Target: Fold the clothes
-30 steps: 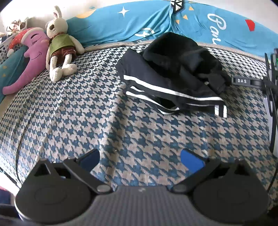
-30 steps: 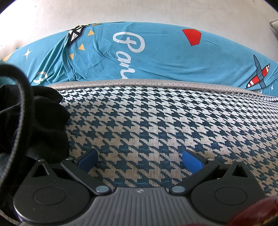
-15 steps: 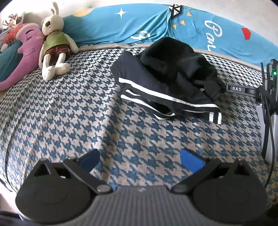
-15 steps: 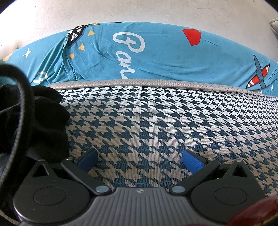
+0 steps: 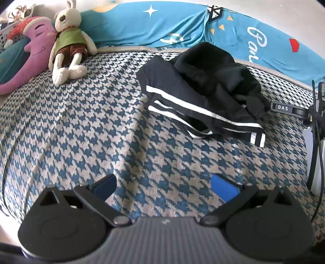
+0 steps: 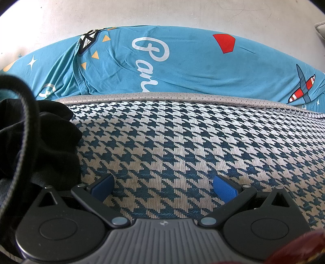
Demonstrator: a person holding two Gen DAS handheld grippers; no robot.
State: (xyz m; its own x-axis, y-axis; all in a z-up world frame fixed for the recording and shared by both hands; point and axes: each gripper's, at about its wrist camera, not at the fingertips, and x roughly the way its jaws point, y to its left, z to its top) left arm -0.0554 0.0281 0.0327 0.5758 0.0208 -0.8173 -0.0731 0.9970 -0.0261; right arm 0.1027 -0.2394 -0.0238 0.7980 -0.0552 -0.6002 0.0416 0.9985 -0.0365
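A blue-and-beige houndstooth bed (image 5: 85, 130) meets a white wall (image 6: 162, 14); crumpled black white-striped clothes (image 5: 203, 97) lie mid-bed beside a plush rabbit (image 5: 69, 44); each hand-held gripper, left (image 5: 163, 185) and right (image 6: 164, 185), gapes wide, empty.

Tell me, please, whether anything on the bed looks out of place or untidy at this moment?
Yes: the black striped garment lies crumpled on the houndstooth bedspread, with another black garment heaped on top, neither folded. Both grippers are open and empty.
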